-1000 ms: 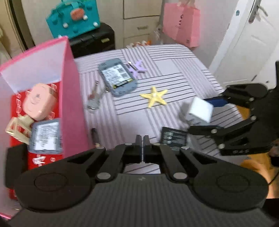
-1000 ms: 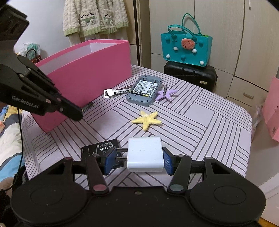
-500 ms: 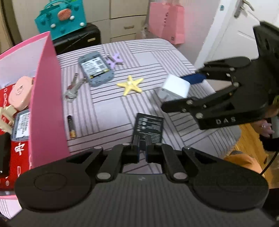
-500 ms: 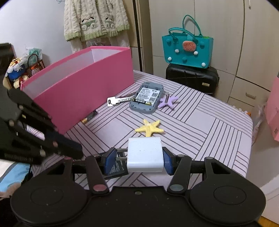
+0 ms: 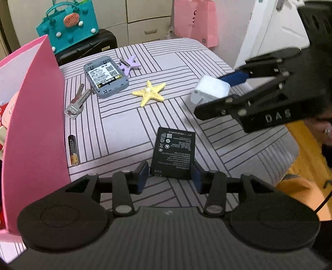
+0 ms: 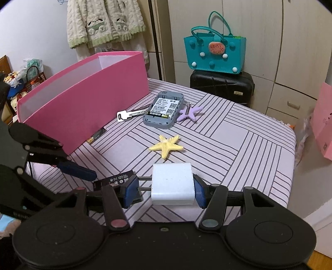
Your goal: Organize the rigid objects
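Note:
My left gripper [image 5: 170,174] is open, its pads on either side of a flat black battery [image 5: 173,152] lying on the striped table near the front edge; I cannot tell if they touch it. My right gripper [image 6: 166,187] is shut on a white charger cube [image 6: 172,183], held above the table; it also shows in the left wrist view [image 5: 210,89]. The pink box [image 6: 83,106] stands on the left. On the table lie a grey router [image 5: 105,76], keys [image 5: 76,101], a yellow starfish [image 5: 149,93], a purple starfish [image 5: 129,63] and an AA battery [image 5: 73,149].
A teal bag [image 6: 214,52] sits on a black case [image 6: 222,87] behind the table. A pink paper bag [image 5: 196,18] hangs at the back right. The table's front and right edges drop to a wooden floor [image 5: 300,149].
My left gripper has opened and moved right and forward from the box to straddle the black battery. My right gripper keeps hold of the charger, lifted slightly.

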Motion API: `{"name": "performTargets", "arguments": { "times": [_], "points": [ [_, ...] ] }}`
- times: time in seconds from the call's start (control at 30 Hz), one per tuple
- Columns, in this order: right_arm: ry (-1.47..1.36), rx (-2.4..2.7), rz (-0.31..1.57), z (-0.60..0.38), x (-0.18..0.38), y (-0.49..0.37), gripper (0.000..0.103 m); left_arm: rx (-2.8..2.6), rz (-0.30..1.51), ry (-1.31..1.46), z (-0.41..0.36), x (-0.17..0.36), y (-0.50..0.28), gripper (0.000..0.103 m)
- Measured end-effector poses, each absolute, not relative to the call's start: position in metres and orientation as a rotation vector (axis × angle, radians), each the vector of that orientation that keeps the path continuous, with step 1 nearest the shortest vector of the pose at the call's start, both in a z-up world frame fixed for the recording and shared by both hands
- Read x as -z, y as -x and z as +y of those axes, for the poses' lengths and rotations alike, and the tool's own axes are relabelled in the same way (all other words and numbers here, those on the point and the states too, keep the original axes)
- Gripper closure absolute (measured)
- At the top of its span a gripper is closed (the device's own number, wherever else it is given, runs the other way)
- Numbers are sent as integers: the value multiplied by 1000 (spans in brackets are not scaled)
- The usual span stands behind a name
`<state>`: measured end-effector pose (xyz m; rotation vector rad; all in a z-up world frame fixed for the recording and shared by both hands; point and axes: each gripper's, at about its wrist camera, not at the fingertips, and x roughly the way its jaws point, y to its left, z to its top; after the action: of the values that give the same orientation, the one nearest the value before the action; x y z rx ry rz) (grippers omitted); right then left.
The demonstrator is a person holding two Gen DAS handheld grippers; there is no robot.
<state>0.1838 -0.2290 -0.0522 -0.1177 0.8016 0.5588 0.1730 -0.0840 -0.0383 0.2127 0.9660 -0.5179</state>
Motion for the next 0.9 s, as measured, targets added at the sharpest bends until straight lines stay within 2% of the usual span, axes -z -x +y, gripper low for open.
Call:
{"name": "performTargets", "arguments": {
  "times": [0.13,0.27,0.43,0.57,0.7,0.9],
  "points": [
    [103,-552,796,-232,54,-185,42,510,928,-233,-94,36,-178,56],
    [62,-504,774,-249,50,-187,42,437,801,-197,-98,27,-197,49],
    [60,-456,778,-262,53,-196,42,376,708,-165,-106,28,-226,46],
    [50,-465,786,-262,57,-205,43,370,731,-158,-114,34,-247,41],
    [56,-473,793,-258,60,-214,43,395,821,-137,-120,43,-261,40],
    [54,-466,800,-260,62,-224,43,356,849,-168,-124,57,-269,37]
  ]
}}
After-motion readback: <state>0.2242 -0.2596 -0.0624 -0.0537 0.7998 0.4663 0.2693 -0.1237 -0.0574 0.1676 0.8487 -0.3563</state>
